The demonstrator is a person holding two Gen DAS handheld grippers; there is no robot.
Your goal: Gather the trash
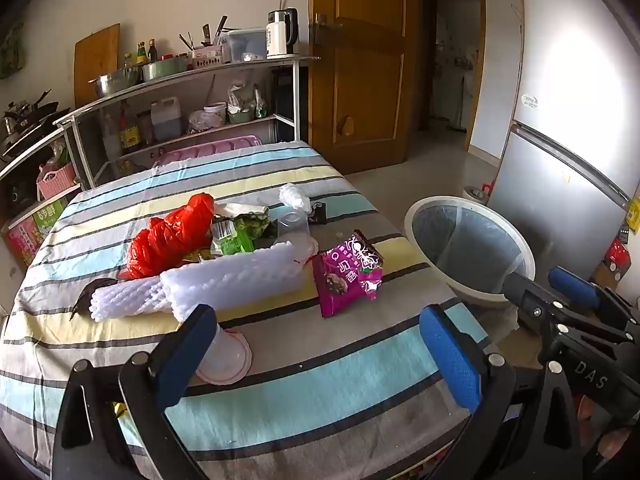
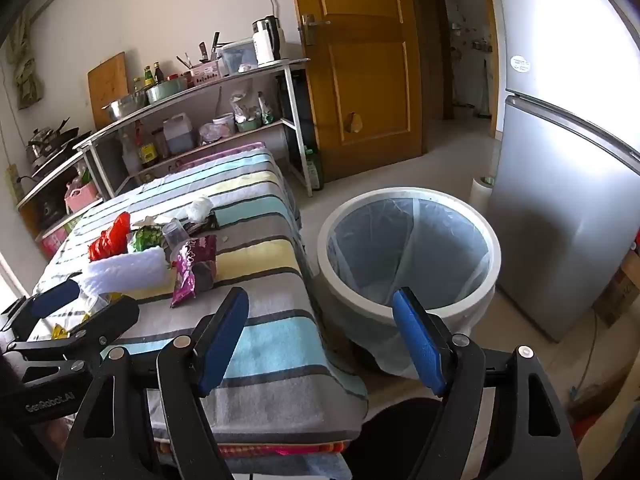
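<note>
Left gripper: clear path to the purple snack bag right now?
Probably yes. The left gripper is open and empty, with only bare striped cloth between it and the purple snack bag, which lies unobstructed.

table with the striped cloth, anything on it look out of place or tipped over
Yes. Trash is heaped mid-table: a red plastic bag, white foam netting, a green wrapper and a torn purple snack packet. A clear plastic cup lies tipped on its side near the left gripper.

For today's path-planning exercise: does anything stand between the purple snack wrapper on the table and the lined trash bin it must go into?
Nothing visible does. The purple snack wrapper lies near the table's right edge, and the trash bin stands on the floor just beyond that edge, its mouth open. Only bare striped cloth lies between them.
</note>
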